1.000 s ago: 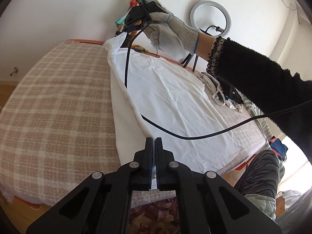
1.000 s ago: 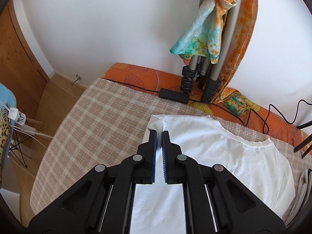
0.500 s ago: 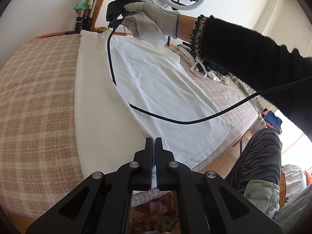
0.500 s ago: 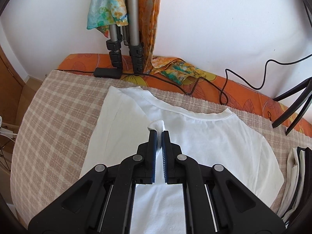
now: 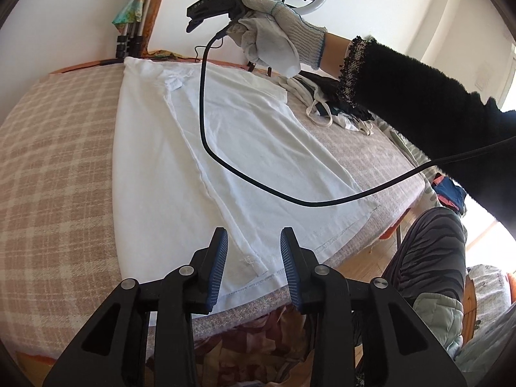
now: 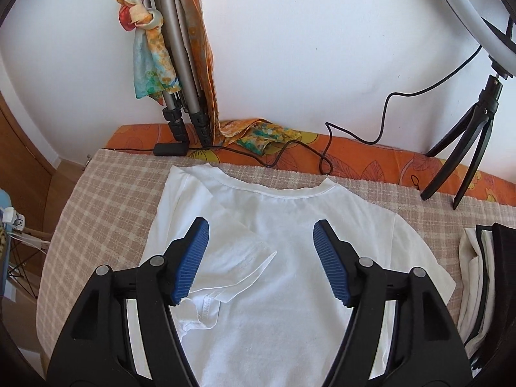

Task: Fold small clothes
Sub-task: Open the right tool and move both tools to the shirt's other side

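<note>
From my left wrist camera, my left gripper [image 5: 253, 259] stands with fingers apart, holding nothing, over the near hem of the white T-shirt [image 5: 222, 148], which lies flat on the checked blanket [image 5: 58, 161] with one side folded in along its length; beyond the T-shirt my gloved right hand [image 5: 274, 37] holds the other gripper up, and the lettering on it is too small to read. From my right wrist camera, my right gripper [image 6: 261, 258] is spread wide and empty above the T-shirt [image 6: 290, 290], whose sleeve [image 6: 235, 267] lies folded over the chest below the collar [image 6: 280, 192], with no print or label I can read.
</note>
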Tool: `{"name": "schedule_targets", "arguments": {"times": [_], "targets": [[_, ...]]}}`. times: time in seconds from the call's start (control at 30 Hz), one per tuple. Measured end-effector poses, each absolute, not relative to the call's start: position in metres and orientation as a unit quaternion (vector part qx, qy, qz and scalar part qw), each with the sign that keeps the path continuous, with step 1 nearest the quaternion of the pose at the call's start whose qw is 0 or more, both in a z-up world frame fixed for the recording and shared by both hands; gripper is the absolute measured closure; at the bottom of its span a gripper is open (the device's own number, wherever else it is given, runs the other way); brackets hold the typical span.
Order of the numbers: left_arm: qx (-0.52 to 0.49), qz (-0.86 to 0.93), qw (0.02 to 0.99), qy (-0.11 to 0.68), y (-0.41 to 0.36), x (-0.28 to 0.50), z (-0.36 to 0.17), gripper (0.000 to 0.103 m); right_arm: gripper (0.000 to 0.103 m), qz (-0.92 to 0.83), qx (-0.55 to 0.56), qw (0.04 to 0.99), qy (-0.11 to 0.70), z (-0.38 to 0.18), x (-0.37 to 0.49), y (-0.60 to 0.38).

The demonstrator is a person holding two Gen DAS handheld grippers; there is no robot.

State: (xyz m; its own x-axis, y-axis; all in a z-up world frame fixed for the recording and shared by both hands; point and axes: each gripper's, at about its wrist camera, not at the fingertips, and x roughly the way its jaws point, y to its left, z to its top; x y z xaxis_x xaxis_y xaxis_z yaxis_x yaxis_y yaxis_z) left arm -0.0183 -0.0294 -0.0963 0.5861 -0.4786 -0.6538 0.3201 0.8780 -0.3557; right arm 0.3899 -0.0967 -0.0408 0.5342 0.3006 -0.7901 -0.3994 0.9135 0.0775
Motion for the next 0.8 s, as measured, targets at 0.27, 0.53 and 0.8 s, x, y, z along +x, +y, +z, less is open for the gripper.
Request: {"name": "schedule_targets", "arguments": {"times": [0.27,0.53,0.8], "targets": [[-0.095,-0.223,0.894,0.378,-0.056,-0.018,-0.082,0.071,0.033,0.220,-0.039,0.885,0.410,-0.007,0.345,-0.170],[-0.070,-0.258,0.892,0.366,-0.109,-0.011,-0.076,0.071,0.033,0.206,-0.027,0.896,0.392,0.020,0.317,-0.268],[-0.032,-0.305,0.875,0.374,-0.177,0.001,-0.082,0.071,0.033,0.176,0.012,0.902,0.394,0.028,0.297,-0.365]]}}
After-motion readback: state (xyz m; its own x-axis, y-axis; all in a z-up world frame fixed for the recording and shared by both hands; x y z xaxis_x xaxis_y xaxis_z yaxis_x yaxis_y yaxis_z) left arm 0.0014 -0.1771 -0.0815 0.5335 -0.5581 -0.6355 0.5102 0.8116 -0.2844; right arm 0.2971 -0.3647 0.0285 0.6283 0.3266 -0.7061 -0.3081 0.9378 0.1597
